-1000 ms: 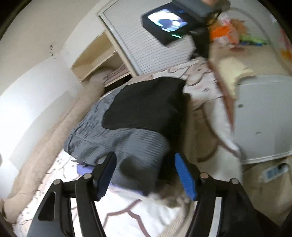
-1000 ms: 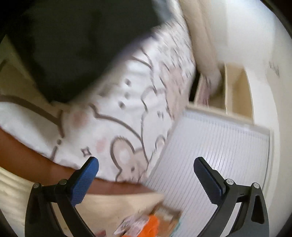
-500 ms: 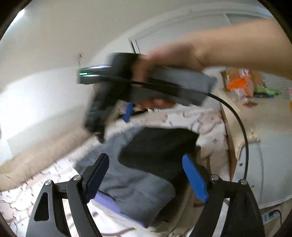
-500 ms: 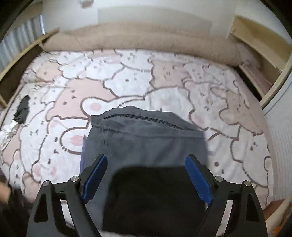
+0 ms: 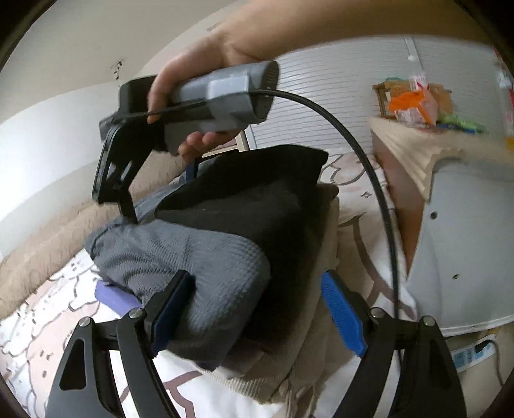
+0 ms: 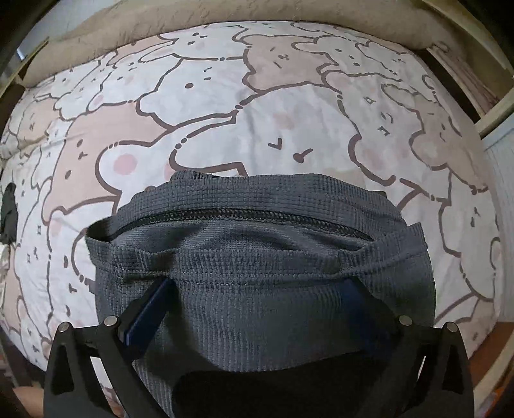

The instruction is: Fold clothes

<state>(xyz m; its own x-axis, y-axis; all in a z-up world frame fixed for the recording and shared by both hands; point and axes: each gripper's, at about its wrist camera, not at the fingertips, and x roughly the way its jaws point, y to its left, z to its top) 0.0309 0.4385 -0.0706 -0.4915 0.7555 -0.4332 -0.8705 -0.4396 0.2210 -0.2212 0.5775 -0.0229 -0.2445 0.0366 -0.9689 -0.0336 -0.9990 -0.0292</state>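
A stack of folded clothes lies on the bed: a grey waffle-knit garment (image 5: 180, 250) with a black garment (image 5: 257, 196) on top, over a purple piece (image 5: 112, 297) and a beige one (image 5: 308, 350). My left gripper (image 5: 257, 308) is open at the near end of the stack, one finger against the grey fabric. My right gripper (image 6: 257, 302) is open, its fingertips (image 6: 151, 308) pressed down on the grey garment (image 6: 257, 267) by its zipper. In the left wrist view the hand-held right gripper (image 5: 128, 167) reaches down on the stack from above.
The bed has a bear-print cover (image 6: 257, 96) with a beige blanket (image 6: 225, 13) along the wall. A white cabinet (image 5: 469, 250) with a cream towel stands to the right. A power strip (image 5: 472, 353) lies on the floor. A black item (image 6: 8, 212) lies at the bed's left.
My right gripper has swung around from the wardrobe side and come down on the grey garment. My left gripper has moved in close to the stack's near end.
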